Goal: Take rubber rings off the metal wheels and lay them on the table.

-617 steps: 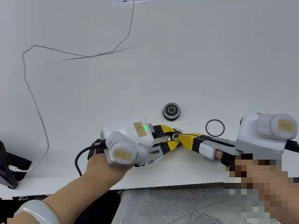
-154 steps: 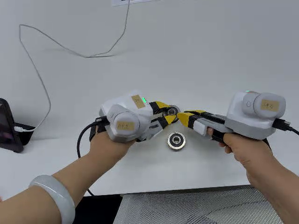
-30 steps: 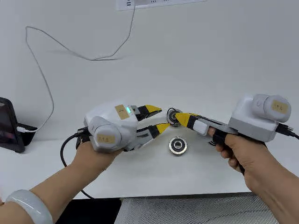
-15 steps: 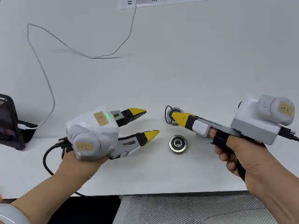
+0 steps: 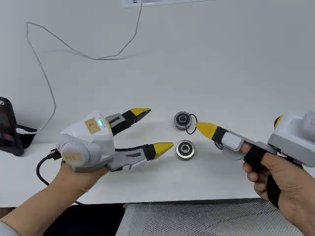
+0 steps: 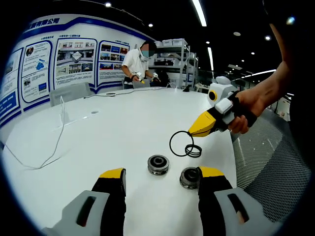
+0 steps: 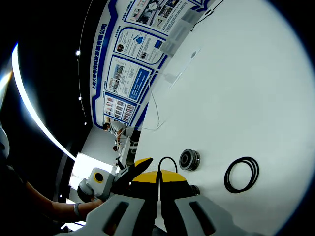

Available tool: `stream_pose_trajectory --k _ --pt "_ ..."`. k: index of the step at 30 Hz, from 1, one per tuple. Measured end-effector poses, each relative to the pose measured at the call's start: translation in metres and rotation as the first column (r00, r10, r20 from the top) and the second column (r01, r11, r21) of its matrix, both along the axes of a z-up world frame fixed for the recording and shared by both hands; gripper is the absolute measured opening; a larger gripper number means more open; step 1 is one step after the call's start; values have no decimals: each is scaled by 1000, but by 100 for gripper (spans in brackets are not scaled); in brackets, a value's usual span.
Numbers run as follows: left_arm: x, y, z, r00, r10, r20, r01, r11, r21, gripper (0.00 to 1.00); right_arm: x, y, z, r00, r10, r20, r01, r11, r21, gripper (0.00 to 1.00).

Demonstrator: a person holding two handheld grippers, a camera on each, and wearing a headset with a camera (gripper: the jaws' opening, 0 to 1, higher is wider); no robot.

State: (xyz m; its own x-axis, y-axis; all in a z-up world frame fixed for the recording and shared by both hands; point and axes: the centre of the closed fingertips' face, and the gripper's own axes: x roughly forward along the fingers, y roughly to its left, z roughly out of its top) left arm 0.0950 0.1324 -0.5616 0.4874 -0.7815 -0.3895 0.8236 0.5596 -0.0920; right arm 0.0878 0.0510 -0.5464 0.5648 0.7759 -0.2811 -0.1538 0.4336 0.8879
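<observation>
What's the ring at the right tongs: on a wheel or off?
Off. The rubber ring loops free from the shut right tongs, around neither of the metal wheels on the table.

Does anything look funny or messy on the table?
Nothing is spilled or broken. One odd bit: a black rubber ring dangles from the right claw, pinched in its shut tip instead of lying flat. The two metal wheels sit neatly on the table.

- White worktop (image 5: 221,59), a thin grey cable (image 5: 92,58) trailing across it.
- Blue-bordered wall posters (image 6: 74,54) behind.
- Dark ceiling with bright strip lights (image 6: 199,12).
- A shelving rack (image 6: 179,51) at the far end.
</observation>
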Motion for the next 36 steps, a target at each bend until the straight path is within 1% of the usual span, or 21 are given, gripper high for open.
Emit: stream_pose_trajectory --k 5,10,11,14,16,18,20,23,25,26,28,29,30,31,33,34,35,36 --pt "-6 1 -1 1000 8 -15 -8 1000 -4 63 -6 -23 -9 999 -41 -26 41 999 -31 1" --pt "-10 2 -1 1000 7 -19 -8 1000 -4 63 -8 -44 -20 996 -81 -50 78 995 -58 1" --pt "-10 2 0 1000 9 -21 -9 1000 -9 63 -9 -48 -22 995 -86 -54 83 995 -64 1" --pt "-10 4 0 1000 13 -18 -13 1000 -12 63 -8 -57 -29 992 -109 -70 103 992 -77 2" --pt "-9 4 1 1000 19 -17 -19 1000 -17 63 -8 -61 -32 991 -113 -75 106 990 -94 2" --pt "-9 5 1 1000 21 -20 -21 1000 -15 63 -8 -64 -35 990 -117 -79 108 989 -105 2" --pt "-9 6 0 1000 23 -16 -23 1000 -13 63 -8 -67 -38 989 -122 -83 111 987 -119 2" --pt "-8 8 0 999 28 -17 -28 1000 -8 62 -9 -69 -44 991 -106 -76 92 981 -169 2" --pt "-9 9 -1 999 30 -22 -30 1000 -8 61 -10 -72 -48 994 -88 -58 73 972 -223 2" --pt "-9 11 -2 999 31 -21 -32 999 -6 61 -10 -72 -49 997 -69 -43 56 965 -255 3" --pt "-9 13 -4 999 34 -23 -34 999 -5 61 -9 -76 -52 998 -63 -26 52 947 -317 6" --pt "-9 15 -5 999 34 -23 -35 999 -6 61 -12 -76 -53 1000 -22 -15 15 935 -355 8" --pt "-10 15 -5 999 35 -24 -35 999 -3 60 -13 -78 -55 1000 -4 -2 3 919 -393 7" --pt "-10 15 -5 999 37 -24 -37 999 -1 60 -14 -79 -57 999 29 14 -20 894 -447 7" --pt "-10 16 -6 999 40 -25 -40 999 1 59 -16 -81 -60 997 74 28 -49 860 -509 8" --pt "-10 17 -7 999 41 -26 -41 999 2 59 -14 -80 -58 993 101 58 -55 844 -534 8" --pt "-11 18 -7 999 42 -28 -42 999 1 59 -15 -79 -58 992 110 54 -63 838 -543 8" --pt "-10 19 -8 999 42 -26 -42 999 3 59 -14 -79 -55 987 137 78 -68 818 -571 10"
